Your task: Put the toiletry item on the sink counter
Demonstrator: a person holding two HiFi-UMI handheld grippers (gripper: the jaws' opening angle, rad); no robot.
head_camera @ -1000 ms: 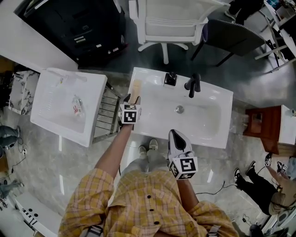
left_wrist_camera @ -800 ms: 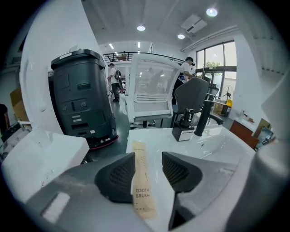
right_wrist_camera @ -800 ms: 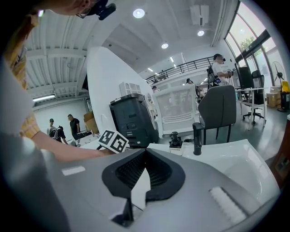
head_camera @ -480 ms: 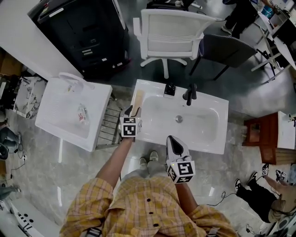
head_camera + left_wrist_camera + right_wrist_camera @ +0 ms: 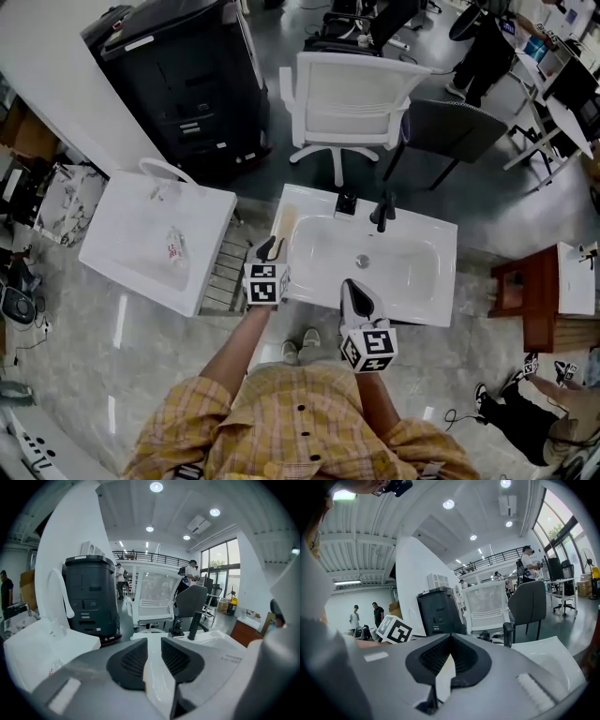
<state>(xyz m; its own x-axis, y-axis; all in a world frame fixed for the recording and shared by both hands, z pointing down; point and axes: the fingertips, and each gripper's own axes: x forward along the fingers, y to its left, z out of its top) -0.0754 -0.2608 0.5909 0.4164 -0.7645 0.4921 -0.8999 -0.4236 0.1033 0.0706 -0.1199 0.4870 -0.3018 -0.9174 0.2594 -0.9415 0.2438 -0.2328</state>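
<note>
So the toiletry item (image 5: 284, 221), a tan flat thing, lies on the left rim of the white sink counter (image 5: 446, 267), right beside the basin. The left gripper (image 5: 270, 248) is near its front end, jaws a bit apart and just been closing, with nothing between them. The right gripper (image 5: 356, 292) sits over the front rim, clenched and empty. At the back rim there's a black faucet (image 5: 382, 211) and a small black bottle (image 5: 346, 202). A second white basin (image 5: 122, 234) stands to the left with a tube (image 5: 175, 248) in it, and there's a wire rack (image 5: 225, 267) between the two. A white chair (image 5: 352, 103), a dark chair (image 5: 441, 131) and a black cabinet (image 5: 183, 75) stand behind on the shiny grey floor (image 5: 141, 356).
</note>
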